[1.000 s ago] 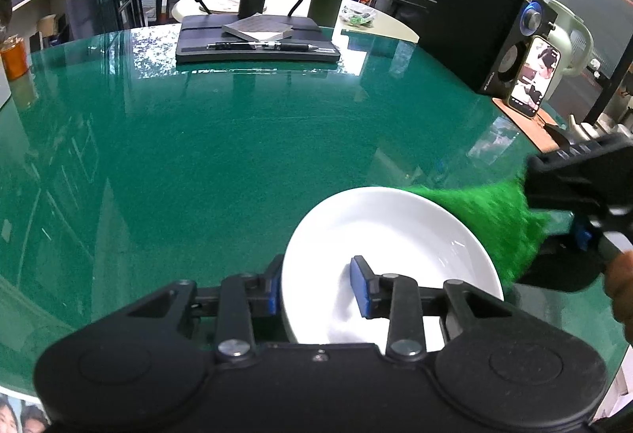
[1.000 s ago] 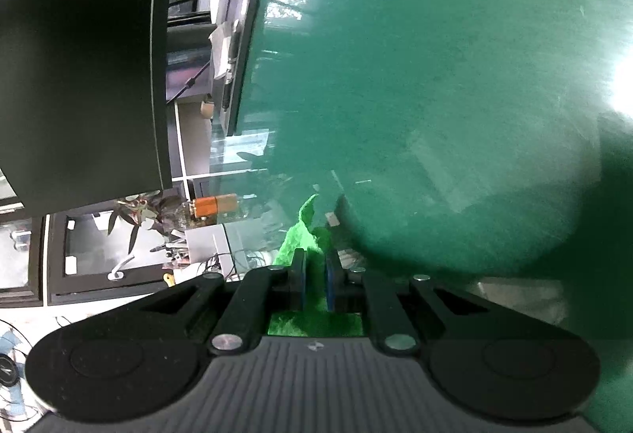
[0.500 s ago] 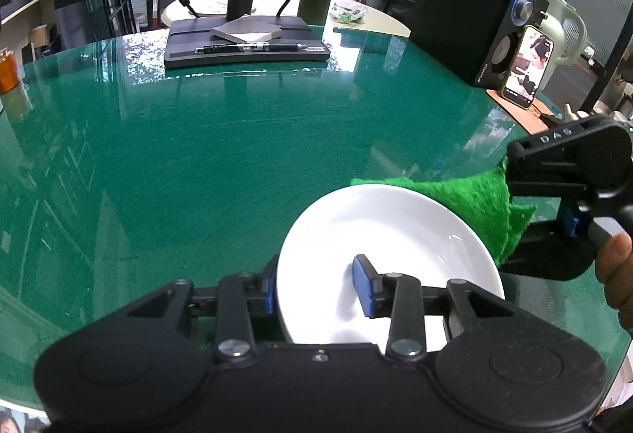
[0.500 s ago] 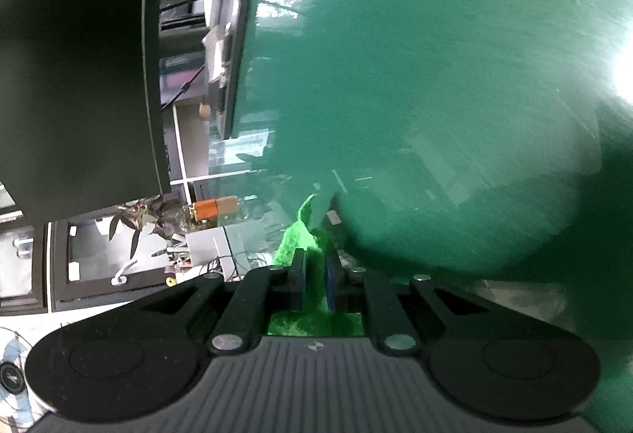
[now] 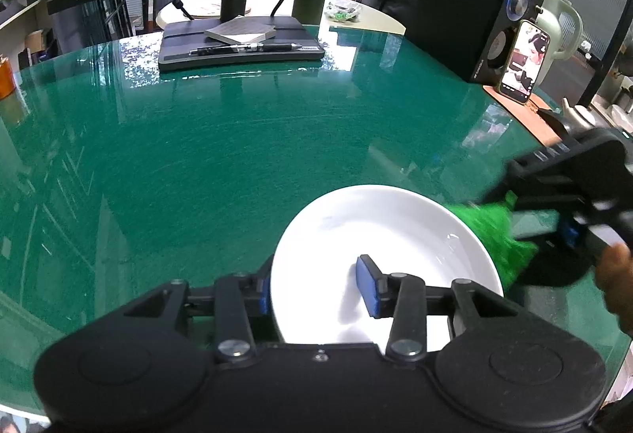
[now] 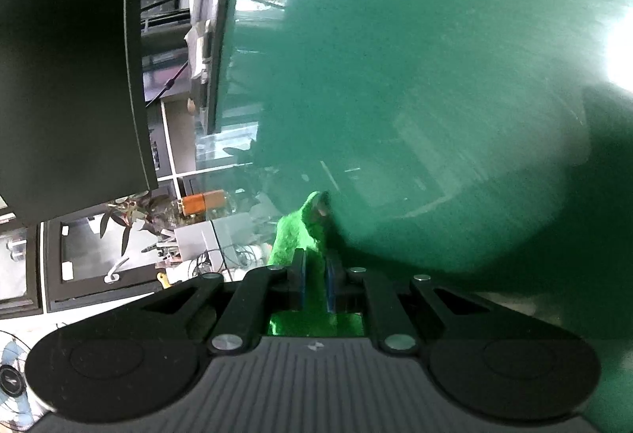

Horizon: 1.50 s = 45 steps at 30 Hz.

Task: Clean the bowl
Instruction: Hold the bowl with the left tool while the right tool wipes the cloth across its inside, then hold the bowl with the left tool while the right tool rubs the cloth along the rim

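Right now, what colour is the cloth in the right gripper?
Bright green cloth, clearest in the left wrist view.

White bowl [image 5: 379, 231], green cloth [image 5: 496, 231], green table [image 5: 237, 156]

- Even, bright room light; the glossy table [image 5: 237, 156] mirrors it.
- Strong glare at right [image 6: 621, 49].
- Right view seems motion-blurred; fisheye edges bend.

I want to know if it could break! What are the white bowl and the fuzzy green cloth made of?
The round white bowl looks like glazed ceramic: smooth, glossy, with bright glints, though it could be hard plastic. The fuzzy green cloth looks like soft, matte microfibre or fleece, with a fluffy nap and a floppy edge.
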Tool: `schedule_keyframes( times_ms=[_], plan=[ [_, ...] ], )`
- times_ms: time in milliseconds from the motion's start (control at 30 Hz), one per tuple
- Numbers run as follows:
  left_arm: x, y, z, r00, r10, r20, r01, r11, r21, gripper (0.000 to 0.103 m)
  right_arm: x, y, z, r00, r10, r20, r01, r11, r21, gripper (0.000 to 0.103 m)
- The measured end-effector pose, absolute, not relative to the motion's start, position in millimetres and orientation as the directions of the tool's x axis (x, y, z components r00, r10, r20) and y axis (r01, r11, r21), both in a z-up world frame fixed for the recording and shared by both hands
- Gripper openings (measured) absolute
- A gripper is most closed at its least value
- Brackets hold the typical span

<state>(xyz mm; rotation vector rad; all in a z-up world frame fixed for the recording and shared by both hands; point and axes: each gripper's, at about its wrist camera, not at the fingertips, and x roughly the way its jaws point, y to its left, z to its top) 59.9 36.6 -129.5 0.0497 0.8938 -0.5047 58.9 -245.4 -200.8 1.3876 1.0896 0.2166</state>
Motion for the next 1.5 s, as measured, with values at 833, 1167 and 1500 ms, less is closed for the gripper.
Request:
schedule_keyframes(
  times_ms=[833,1167,1500],
  plan=[
    [61.6,31.6,-127.8,0.512,-0.406,-0.757,0.46,0.874,-0.158,0.045,78.4,-237.9,-198.1,0.5,0.73,-0.466,0.429,0.259,0.865,0.012],
    [86.5,28.5,-129.6,0.442,-0.493,-0.75,0.589,0.789,-0.172,0.049,21.6,-266.8,-195.6,0.532,0.712,-0.458,0.465,0.207,0.861,0.007],
    [76.2,49.3,-126.3,0.457,-0.468,-0.757,0.46,0.852,-0.249,0.065,16.7,-264.4,-199.4,0.56,0.701,-0.442,0.469,0.171,0.866,0.007]
  ],
)
